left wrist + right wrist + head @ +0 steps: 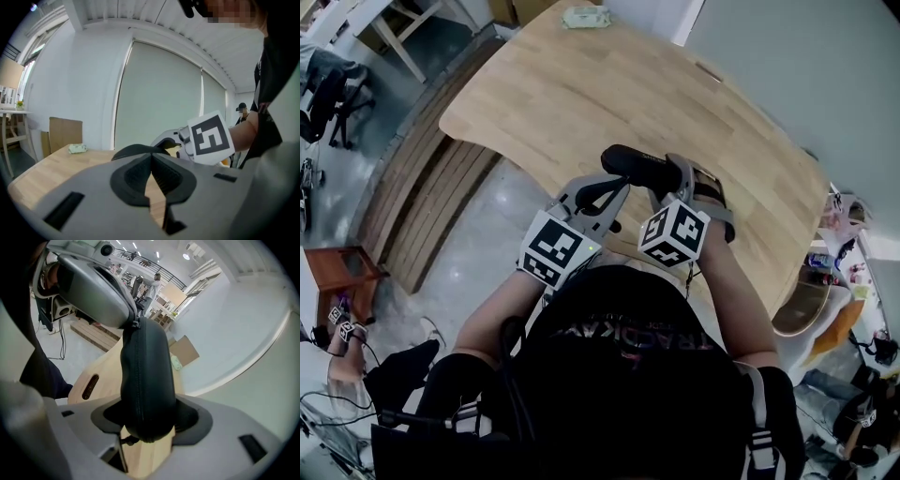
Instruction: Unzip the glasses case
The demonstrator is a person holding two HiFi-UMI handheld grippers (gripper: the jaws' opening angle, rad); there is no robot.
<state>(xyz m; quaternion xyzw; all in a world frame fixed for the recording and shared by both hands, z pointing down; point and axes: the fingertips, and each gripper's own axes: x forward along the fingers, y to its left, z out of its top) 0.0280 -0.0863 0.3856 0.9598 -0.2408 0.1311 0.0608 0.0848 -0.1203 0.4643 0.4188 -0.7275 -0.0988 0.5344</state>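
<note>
The black glasses case is held just above the wooden table near its front edge. My right gripper is shut on the case's right end, and in the right gripper view the case fills the gap between its pads with the closed zipper seam facing up. My left gripper is shut, its tips at the case's far end where the zipper line ends. In the left gripper view the pads meet, with the case just beyond them. Whether the zipper pull is pinched is hidden.
A small pale green packet lies at the table's far edge, near a cardboard box. The tabletop has a cable slot. Wooden pallets lie on the floor to the left, and a wall runs along the right.
</note>
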